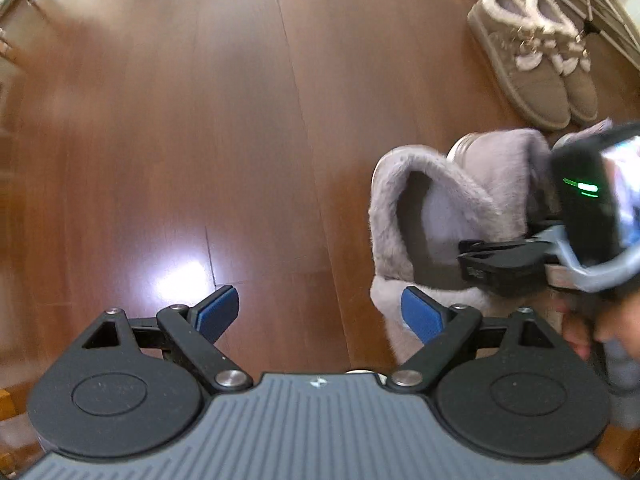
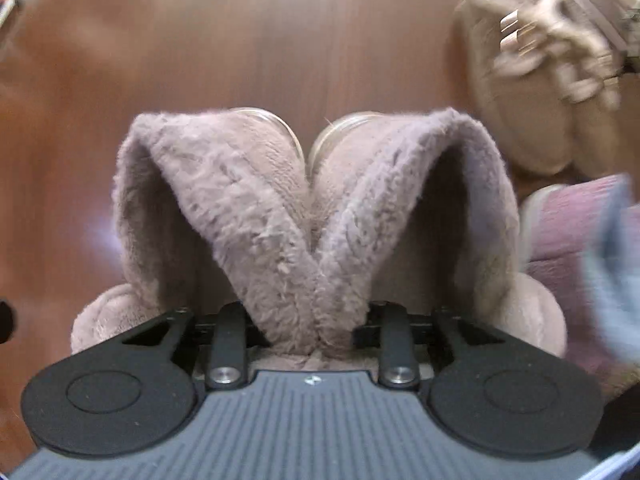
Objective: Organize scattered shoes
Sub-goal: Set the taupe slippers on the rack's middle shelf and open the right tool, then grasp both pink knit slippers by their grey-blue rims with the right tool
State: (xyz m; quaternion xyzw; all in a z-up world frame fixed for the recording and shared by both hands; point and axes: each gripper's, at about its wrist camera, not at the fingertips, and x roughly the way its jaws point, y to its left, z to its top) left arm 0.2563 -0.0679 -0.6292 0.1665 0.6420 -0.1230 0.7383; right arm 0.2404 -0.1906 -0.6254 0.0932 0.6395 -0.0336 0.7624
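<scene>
The right gripper (image 2: 314, 320) pinches the two touching inner collars of a pair of furry grey slippers (image 2: 256, 200), heels toward it, toes at twelve o'clock on the wood floor (image 2: 280, 40). The left gripper (image 1: 320, 312) hangs wide and empty, slippers at its three o'clock. A beige fur-lined pair (image 1: 532, 52) sits at two o'clock

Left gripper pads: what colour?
Blue pads on the left gripper; clearest in the left wrist view.
</scene>
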